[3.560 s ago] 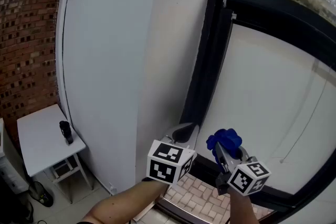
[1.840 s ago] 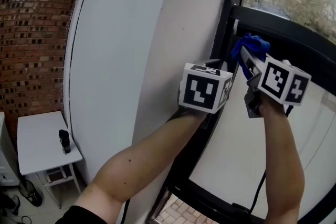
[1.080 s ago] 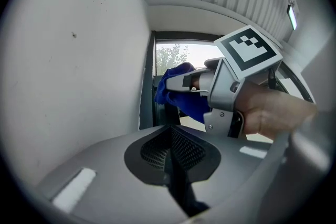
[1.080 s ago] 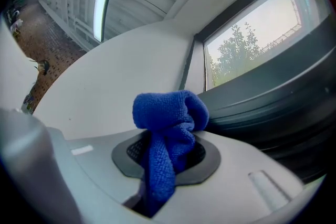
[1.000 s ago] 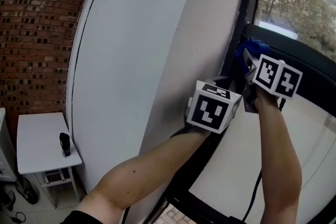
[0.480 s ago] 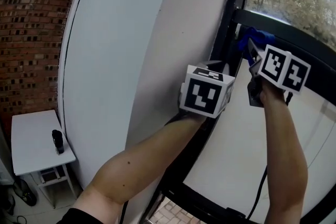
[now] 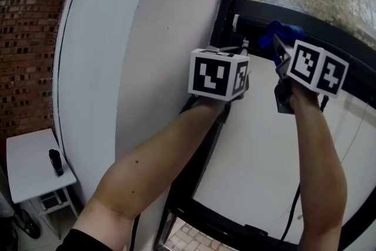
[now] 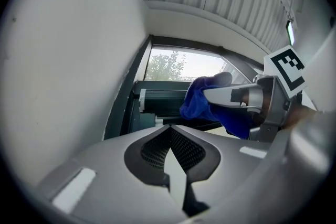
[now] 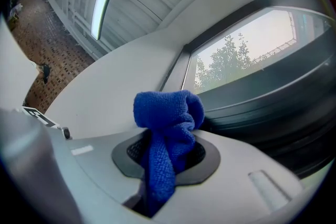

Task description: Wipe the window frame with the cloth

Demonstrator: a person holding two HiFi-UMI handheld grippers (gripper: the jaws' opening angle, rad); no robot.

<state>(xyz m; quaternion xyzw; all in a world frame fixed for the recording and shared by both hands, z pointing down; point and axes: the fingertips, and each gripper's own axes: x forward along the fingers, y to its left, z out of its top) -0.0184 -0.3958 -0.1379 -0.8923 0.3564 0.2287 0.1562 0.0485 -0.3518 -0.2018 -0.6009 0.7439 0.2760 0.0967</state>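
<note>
The black window frame [image 7: 305,19] has a horizontal bar meeting an upright [image 7: 225,3] beside the white wall. My right gripper [image 7: 276,49] is shut on a bunched blue cloth [image 7: 282,31], held up against the bar near that corner; actual contact cannot be told. In the right gripper view the cloth [image 9: 167,122] sticks out of the right gripper [image 9: 169,150] in front of the dark bar [image 9: 268,107]. My left gripper [image 7: 230,50] hovers just left of it, shut on nothing. The left gripper view shows the left gripper [image 8: 169,136], the cloth [image 8: 202,105] and the frame [image 8: 160,99].
A white wall [image 7: 135,38] curves along the left, with brick wall [image 7: 23,38] beyond. A small white table [image 7: 32,167] with a dark object [image 7: 55,162] stands low at the left. A frosted pane [image 7: 258,150] fills the window below the bar. A cable [image 7: 292,211] hangs by the right arm.
Both grippers rose from near the window's bottom edge to the upper horizontal bar. In the last half second they stayed near the bar's left end while the head view shifted slightly.
</note>
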